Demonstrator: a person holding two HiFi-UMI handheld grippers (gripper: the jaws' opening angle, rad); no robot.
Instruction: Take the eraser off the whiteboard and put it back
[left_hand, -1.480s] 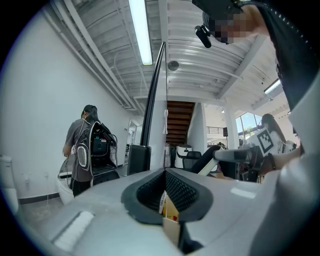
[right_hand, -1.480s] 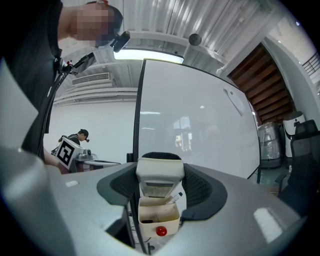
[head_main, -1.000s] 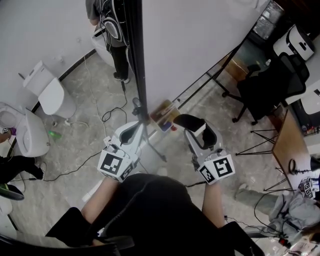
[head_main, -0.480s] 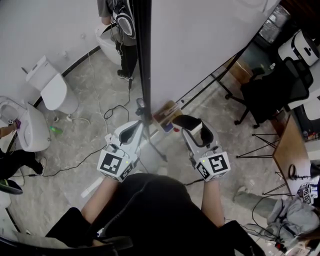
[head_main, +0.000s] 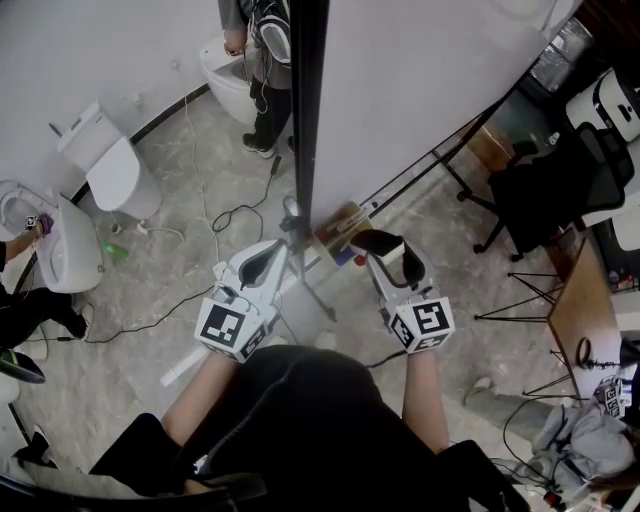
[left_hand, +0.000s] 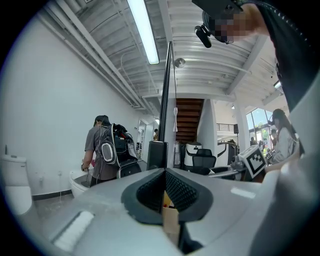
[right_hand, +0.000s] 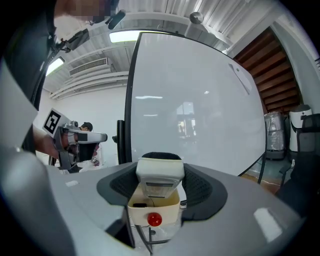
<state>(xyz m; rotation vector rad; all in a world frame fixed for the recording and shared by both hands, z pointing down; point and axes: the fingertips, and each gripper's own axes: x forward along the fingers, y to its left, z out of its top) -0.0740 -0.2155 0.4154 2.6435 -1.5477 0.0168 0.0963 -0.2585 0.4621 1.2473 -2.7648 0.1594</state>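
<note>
- Head view: left gripper (head_main: 265, 262) and right gripper (head_main: 386, 246) point side by side at the lower edge of the whiteboard (head_main: 420, 90).
- Left gripper view: jaws closed together, empty.
- Right gripper view: jaws clamp the eraser (right_hand: 160, 176) between their pads; a cream tray (right_hand: 150, 206) sits just below them.

Floor (head_main: 180, 275) was grey, marbled, black cables (head_main: 222, 212) across it. White toilet (head_main: 112, 172) by white wall (head_main: 70, 60). Black office chair (head_main: 545, 185), wooden desk (head_main: 578, 300) at right.

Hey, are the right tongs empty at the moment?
No, the right tongs are clamped on the eraser, whose pale body fills the gap between the two dark pads.
</note>
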